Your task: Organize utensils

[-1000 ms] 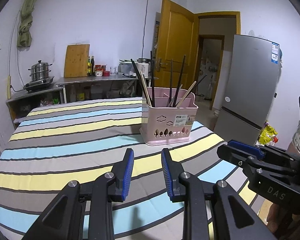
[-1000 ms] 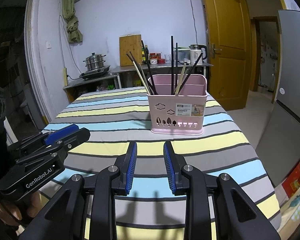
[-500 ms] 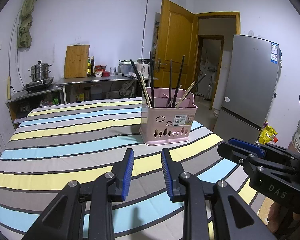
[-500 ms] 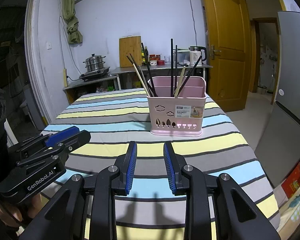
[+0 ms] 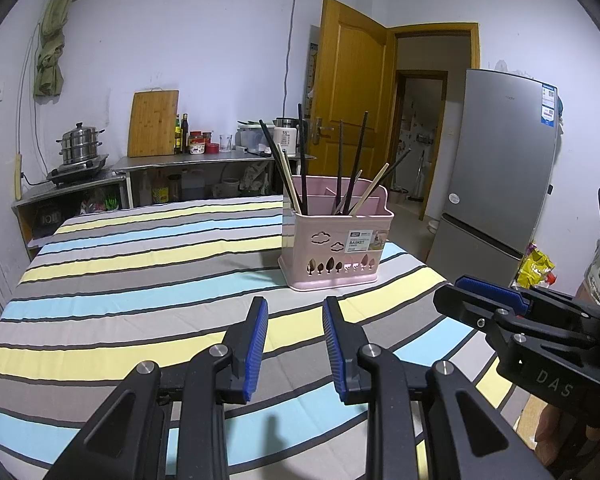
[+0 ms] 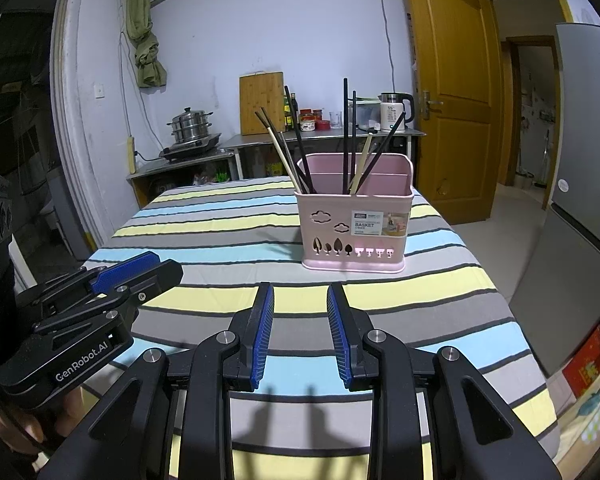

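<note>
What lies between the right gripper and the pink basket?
Nothing: only bare striped tablecloth separates the right gripper from the pink basket, per right wrist view.

left gripper (image 5: 295, 316) and right gripper (image 6: 300, 302), jaws apart, empty

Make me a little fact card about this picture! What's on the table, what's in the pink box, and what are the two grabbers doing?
table: striped cloth in yellow, blue and grey
box: pink utensil basket, upright on the cloth
inside box: dark and light chopsticks, leaning in different directions
left gripper: jaws apart, nothing between them, over the cloth short of the basket
right gripper: jaws apart, nothing between them, also short of the basket
behind: metal steamer pot, wooden cutting board, kettle
</note>
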`<state>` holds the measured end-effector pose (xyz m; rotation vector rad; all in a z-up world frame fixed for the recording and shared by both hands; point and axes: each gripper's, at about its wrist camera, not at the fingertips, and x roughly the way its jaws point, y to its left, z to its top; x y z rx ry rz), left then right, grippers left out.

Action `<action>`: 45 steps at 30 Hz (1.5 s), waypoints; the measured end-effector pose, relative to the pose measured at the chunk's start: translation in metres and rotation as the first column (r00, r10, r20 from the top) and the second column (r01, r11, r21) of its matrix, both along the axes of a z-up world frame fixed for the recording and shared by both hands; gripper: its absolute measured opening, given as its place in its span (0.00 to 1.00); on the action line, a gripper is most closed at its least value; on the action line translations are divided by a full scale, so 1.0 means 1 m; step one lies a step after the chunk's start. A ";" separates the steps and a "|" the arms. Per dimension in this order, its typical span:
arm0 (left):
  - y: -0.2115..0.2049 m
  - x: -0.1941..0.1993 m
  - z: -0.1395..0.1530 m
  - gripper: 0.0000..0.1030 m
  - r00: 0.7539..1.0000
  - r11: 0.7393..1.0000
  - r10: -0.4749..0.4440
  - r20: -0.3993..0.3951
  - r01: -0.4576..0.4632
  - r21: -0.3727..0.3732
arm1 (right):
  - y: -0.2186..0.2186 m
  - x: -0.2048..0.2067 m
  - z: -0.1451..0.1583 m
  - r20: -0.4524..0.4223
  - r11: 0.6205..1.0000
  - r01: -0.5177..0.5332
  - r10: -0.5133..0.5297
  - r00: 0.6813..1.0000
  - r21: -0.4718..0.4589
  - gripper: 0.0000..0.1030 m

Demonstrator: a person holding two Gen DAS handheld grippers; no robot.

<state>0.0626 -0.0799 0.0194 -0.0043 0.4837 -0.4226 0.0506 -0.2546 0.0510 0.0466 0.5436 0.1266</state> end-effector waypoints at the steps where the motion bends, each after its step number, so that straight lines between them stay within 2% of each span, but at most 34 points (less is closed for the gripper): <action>1: 0.000 0.000 0.000 0.27 1.000 1.000 -0.001 0.001 0.001 0.000 | 0.000 0.000 0.000 0.000 1.000 -0.001 0.001 1.000 0.000 0.28; 25: 0.005 -0.005 0.001 0.27 1.000 1.000 -0.002 -0.004 0.002 -0.004 | 0.000 -0.001 0.000 -0.001 1.000 -0.004 0.004 1.000 -0.001 0.28; 45: 0.004 -0.006 -0.004 0.27 1.000 1.000 -0.004 -0.020 0.005 0.021 | 0.001 -0.004 -0.001 -0.008 1.000 -0.011 0.011 1.000 -0.005 0.28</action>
